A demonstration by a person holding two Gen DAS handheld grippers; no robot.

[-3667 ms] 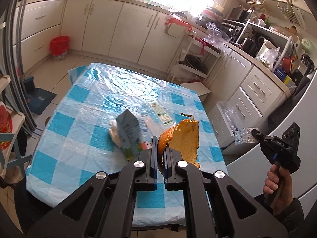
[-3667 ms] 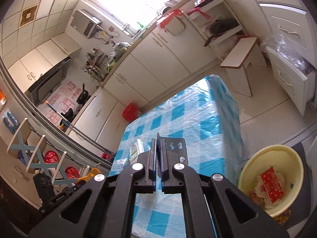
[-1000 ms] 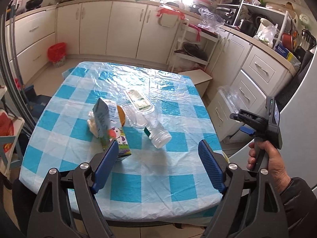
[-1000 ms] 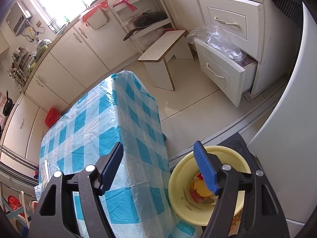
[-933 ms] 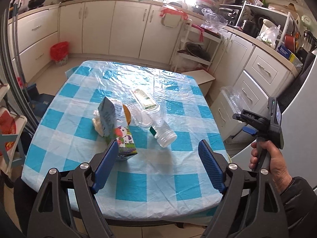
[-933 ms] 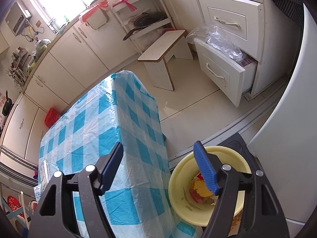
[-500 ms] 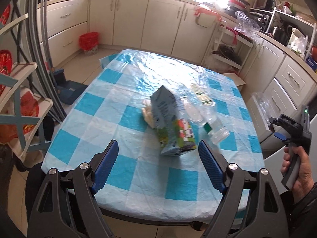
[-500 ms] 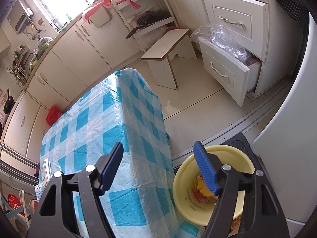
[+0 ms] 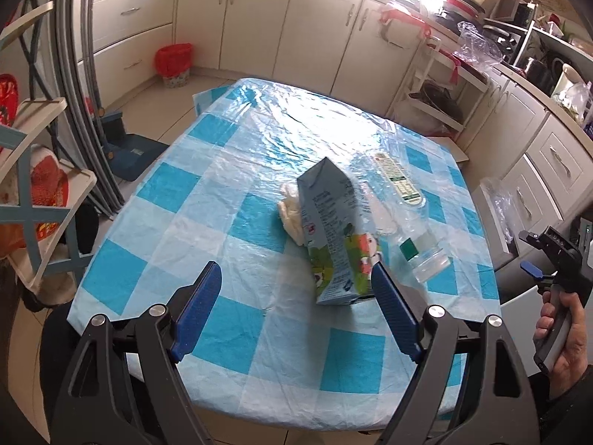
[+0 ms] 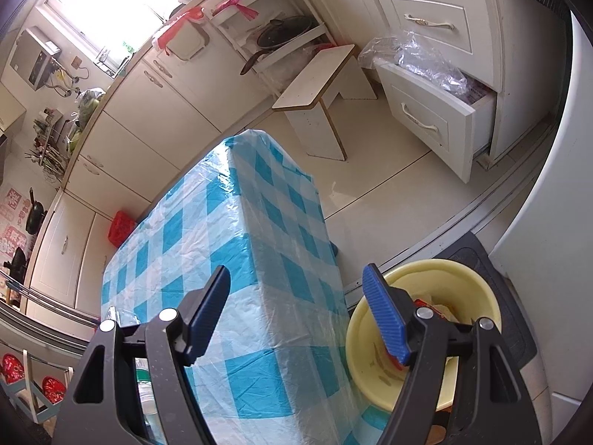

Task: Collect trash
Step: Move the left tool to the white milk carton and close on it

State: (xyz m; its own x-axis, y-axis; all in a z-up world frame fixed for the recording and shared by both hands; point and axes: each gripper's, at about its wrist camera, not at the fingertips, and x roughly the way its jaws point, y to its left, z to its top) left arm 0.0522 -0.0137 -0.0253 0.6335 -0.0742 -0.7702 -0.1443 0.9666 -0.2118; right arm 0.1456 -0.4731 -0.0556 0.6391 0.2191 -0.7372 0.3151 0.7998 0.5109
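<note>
While both grippers stand spread with nothing between their blue pads, the trash is split between two places. A yellow basin point(image 10: 478, 289) sits on a dark mat point(image 10: 519, 330) on the floor beside the table's corner; it holds a red packet point(image 10: 426, 303) and paler scraps, partly hidden behind the right gripper point(image 10: 296, 307), which hangs above the basin's rim and the table's edge.

On the table point(image 9: 207, 244), under a blue-and-white checked plastic cloth, lie the uncollected items:
- a milk carton point(image 9: 330, 237) lying tilted, its gabled top pointing away from the camera;
- a crumpled pale wad point(image 9: 291, 211) touching the carton's left side;
- a clear plastic bottle point(image 9: 418, 237) lying on its side, just right of the carton, its mouth toward the near edge;
- a clear wrapper with a printed label point(image 9: 398, 181) behind the bottle.

The left gripper point(image 9: 296, 304) hovers over the near part of the table, its right pad just in front of the carton's base. A hand point(image 9: 563, 341) grasps the right gripper's handle at the frame's right.

Cream cabinets line the walls. One drawer point(image 10: 433, 118) stands open with clear plastic bags in it. A white step stool point(image 10: 318, 89) and a red bin point(image 9: 173, 60) stand on the tiled floor.
</note>
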